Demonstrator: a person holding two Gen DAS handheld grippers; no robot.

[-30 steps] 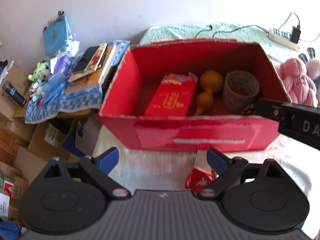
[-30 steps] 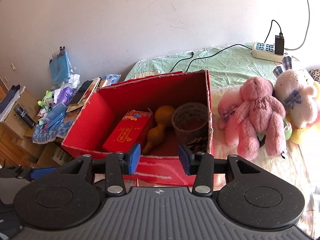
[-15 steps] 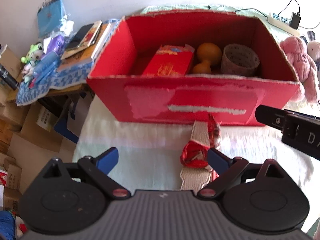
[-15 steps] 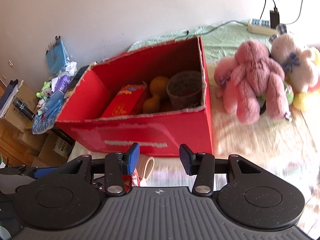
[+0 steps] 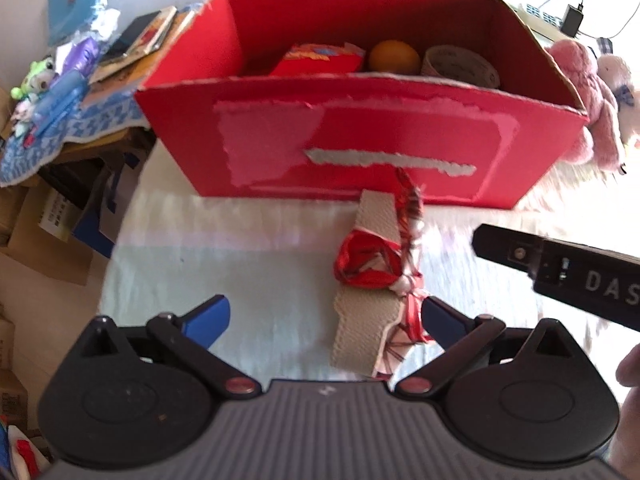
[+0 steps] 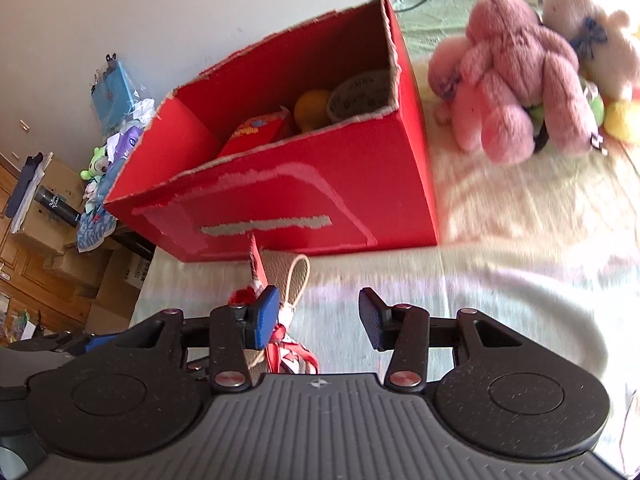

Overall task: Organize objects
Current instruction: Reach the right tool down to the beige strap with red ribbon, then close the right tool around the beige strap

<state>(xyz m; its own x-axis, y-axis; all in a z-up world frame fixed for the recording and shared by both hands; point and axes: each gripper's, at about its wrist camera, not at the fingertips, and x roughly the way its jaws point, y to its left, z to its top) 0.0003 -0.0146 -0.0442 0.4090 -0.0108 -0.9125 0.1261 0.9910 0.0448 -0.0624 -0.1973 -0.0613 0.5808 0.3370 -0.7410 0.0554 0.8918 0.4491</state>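
Hovering low over the bed, I kept my left claw (image 5: pixel 324 316) spread wide, its blue-tipped fingers (image 5: pixel 212 314) empty and angled toward the red box (image 5: pixel 360 152). Off the bed's left edge sat a cluttered stand (image 5: pixel 72 120) draped in blue-and-white patterned cloth, with books and small toys piled on it. Between my left fingers, closer to the right one, lay the beige pouch (image 5: pixel 368 320), a flat woven-looking thing with a glossy red ribbon bundle (image 5: pixel 368 260) knotted on top; it rested on the pale bedsheet (image 5: pixel 240 264) just in front of the box, its far end touching the box's foot. The box was cardboard, torn ragged along its rim, with a patch of paper peeled off the front wall. Inside, left to right, I saw a red packet (image 5: pixel 320 62), an orange rounded gourd (image 5: pixel 394 56) and a patterned round cup (image 5: pixel 460 66). My right claw (image 6: pixel 318 318) hung level beside the left, its fingers apart by a moderate gap and gripping nothing, the left finger just over the ribbon. Farther right, a fuzzy pink plush bear (image 6: pixel 516 76) leaned against a cream plush (image 6: pixel 592 36) on the sheet, near the box's right wall.
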